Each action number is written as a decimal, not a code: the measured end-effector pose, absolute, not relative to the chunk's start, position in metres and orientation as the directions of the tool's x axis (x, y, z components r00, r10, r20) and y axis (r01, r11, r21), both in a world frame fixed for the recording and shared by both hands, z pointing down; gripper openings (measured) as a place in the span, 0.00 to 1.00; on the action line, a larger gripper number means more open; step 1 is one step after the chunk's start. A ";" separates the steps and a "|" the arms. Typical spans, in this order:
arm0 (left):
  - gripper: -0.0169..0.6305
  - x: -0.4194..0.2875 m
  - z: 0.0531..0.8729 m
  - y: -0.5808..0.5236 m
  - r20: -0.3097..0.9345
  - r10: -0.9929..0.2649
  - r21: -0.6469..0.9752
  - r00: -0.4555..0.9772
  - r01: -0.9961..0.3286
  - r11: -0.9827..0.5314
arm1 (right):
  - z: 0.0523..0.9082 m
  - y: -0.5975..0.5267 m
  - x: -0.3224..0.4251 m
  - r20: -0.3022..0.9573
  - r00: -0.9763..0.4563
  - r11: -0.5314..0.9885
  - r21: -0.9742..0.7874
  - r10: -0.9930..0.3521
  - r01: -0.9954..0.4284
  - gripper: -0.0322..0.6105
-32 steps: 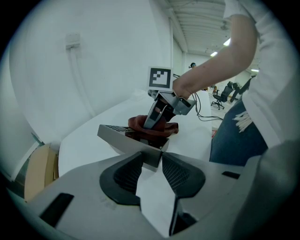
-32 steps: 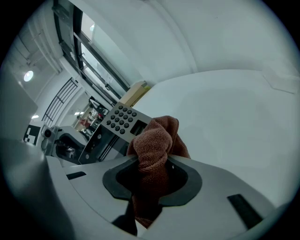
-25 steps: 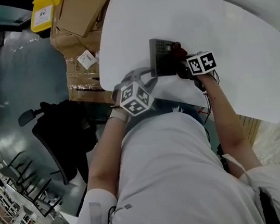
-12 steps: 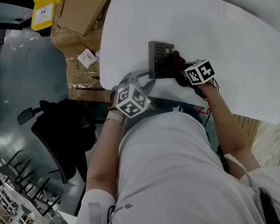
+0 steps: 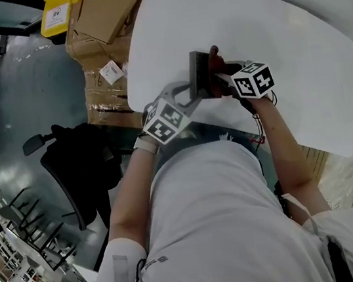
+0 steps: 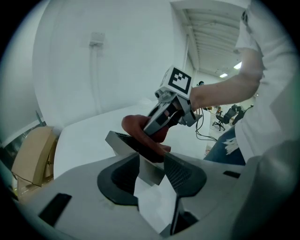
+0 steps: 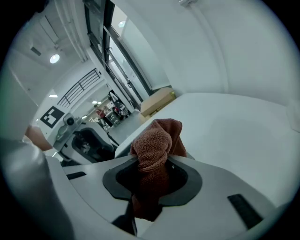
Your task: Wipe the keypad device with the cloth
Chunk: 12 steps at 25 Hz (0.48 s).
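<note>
Cardboard boxes (image 5: 100,13): these sit on the floor off the table's left edge, well apart from your work. Nothing there has changed.

Left gripper (image 6: 152,165): your jaws have just been opening a little wider. The near corner of the device still sits between them with both pads against it, so you are gripping it at about your widest stretch. The gripper slants down from the near table edge.

Keypad device (image 5: 200,75): a second ago it lay flatter and showed you its grid of keys. Now it is tipped up towards its edge, and from above you see mostly a dark sliver. In the left gripper view it looks raised off the table top, carried by your grip alone. That grip is wide and sits on one corner, so I judge the device could twist or slip if you press hard.

Cloth (image 7: 157,136): this is a bunched brown wad, pressed against the dark face of the device. It was at the device's right side and has worked up to the far edge, where a bit now peeks over.

Right gripper (image 7: 152,165): it is clamped tight on the cloth, with the wad standing out past the tips. It has shifted towards the device's far end. The wiping looks well under way, with the tilt giving you the upper face and edge.

Table (image 5: 293,39): the white top runs on to the right of your hands.
</note>
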State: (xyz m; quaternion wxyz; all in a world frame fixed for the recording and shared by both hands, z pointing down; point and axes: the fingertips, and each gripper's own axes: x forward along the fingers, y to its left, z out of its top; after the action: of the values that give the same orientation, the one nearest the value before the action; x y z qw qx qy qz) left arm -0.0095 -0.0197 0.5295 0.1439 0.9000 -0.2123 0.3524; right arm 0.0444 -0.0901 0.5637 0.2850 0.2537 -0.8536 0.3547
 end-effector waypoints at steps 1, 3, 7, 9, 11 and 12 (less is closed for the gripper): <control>0.25 -0.007 0.530 -0.022 0.695 -0.280 0.115 0.662 -0.487 -0.866 | 0.559 -0.096 0.040 0.653 -0.717 0.622 -0.462 -0.244 -0.632 0.21; 0.25 -0.004 0.534 -0.023 0.708 -0.269 0.122 0.653 -0.487 -0.865 | 0.552 -0.105 0.030 0.632 -0.730 0.632 -0.460 -0.262 -0.624 0.21; 0.25 -0.003 0.545 -0.025 0.742 -0.275 0.092 0.611 -0.500 -0.861 | 0.542 -0.118 0.010 0.595 -0.755 0.659 -0.456 -0.275 -0.599 0.21; 0.25 -0.003 0.545 -0.026 0.743 -0.282 0.089 0.607 -0.507 -0.857 | 0.538 -0.120 0.002 0.587 -0.762 0.673 -0.448 -0.274 -0.588 0.21; 0.25 -0.003 0.545 -0.026 0.740 -0.280 0.094 0.612 -0.506 -0.858 | 0.537 -0.121 -0.004 0.590 -0.760 0.687 -0.433 -0.275 -0.584 0.21; 0.25 -0.003 0.545 -0.025 0.738 -0.278 0.097 0.615 -0.504 -0.858 | 0.537 -0.122 -0.006 0.593 -0.756 0.692 -0.423 -0.276 -0.585 0.21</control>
State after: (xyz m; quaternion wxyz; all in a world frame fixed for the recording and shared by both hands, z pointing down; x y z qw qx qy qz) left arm -0.0033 -0.0255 0.5446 0.1494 0.8860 -0.2207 0.3794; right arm -0.0062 -0.1219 0.5371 0.2505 0.2433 -0.8851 0.3078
